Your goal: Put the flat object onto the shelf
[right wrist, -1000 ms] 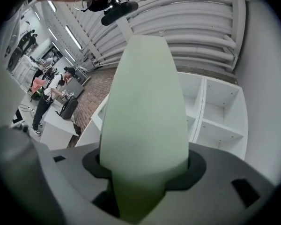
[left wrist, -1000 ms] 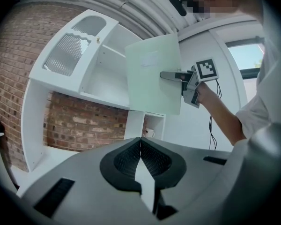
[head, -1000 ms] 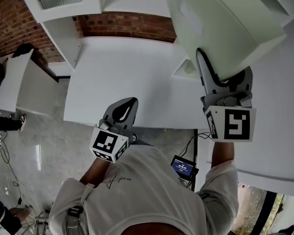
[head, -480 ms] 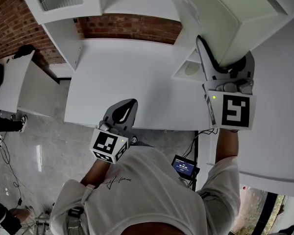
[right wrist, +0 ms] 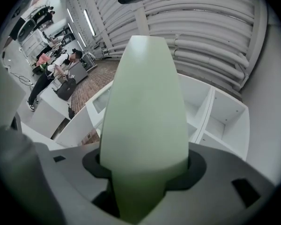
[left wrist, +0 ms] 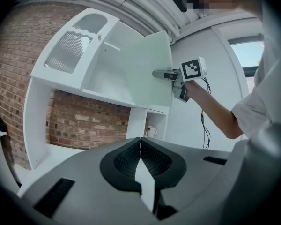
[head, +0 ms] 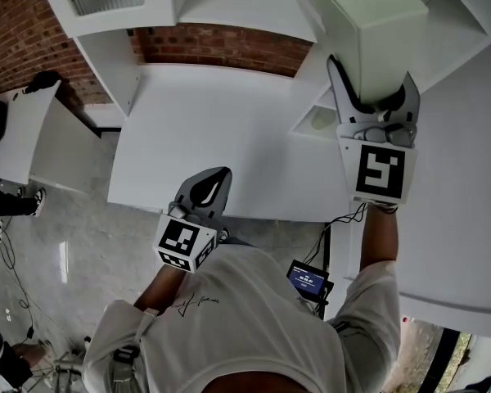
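Note:
A pale green flat board (head: 364, 19) is held up high, with my right gripper (head: 368, 105) shut on its near edge. In the right gripper view the board (right wrist: 143, 121) fills the middle, clamped between the jaws (right wrist: 143, 168), with the white shelf unit (right wrist: 215, 121) behind it. The left gripper view shows the board (left wrist: 147, 71) raised in front of the shelf unit (left wrist: 103, 74). My left gripper (head: 204, 191) is shut and empty, low over the near edge of the white table (head: 221, 129).
The shelf unit (head: 119, 56) has open compartments at left and right above the table. A cup (left wrist: 152, 131) stands in a low compartment. A brick wall (head: 213, 43) is behind. People stand far off (right wrist: 51, 74). A small screen device (head: 307, 278) hangs below the table.
My right gripper has lifted and swung the green board further up and away, toward the upper shelf compartments. The left gripper has barely moved.

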Tool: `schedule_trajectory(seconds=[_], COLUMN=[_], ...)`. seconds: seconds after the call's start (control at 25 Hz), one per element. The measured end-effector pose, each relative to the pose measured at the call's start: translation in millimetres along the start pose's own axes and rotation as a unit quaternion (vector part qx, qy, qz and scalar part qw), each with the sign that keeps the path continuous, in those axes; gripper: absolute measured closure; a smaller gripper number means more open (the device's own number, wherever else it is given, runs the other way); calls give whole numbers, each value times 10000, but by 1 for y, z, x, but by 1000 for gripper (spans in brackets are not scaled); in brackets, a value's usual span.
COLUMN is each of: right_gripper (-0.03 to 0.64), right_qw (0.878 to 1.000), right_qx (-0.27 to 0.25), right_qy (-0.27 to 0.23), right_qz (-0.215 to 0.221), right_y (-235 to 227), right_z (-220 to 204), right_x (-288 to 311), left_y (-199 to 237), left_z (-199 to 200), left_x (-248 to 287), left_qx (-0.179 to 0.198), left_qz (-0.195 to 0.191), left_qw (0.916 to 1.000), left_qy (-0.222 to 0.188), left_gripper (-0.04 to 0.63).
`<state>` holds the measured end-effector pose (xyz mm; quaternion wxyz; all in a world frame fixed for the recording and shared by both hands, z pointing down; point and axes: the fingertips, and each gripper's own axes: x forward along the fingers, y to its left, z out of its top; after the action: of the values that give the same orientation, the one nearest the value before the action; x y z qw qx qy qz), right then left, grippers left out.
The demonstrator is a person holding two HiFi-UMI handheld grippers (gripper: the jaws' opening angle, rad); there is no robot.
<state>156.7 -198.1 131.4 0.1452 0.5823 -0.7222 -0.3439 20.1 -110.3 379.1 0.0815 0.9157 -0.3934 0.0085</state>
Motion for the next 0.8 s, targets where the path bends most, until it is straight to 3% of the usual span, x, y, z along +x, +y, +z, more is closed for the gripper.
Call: schedule_trajectory(seconds=[0.8], right_gripper=[336], right_qw=[9919], right_qx=[-1200], right_qy=[355], right_qz=[240], right_y=[34], right_z=[-9], right_x=[19], left_y=[16], left_z=[4], left_x=[2], left_qx=[-101], left_qz=[181], left_qw=[9997], left_qy=[-114], left_gripper=[583])
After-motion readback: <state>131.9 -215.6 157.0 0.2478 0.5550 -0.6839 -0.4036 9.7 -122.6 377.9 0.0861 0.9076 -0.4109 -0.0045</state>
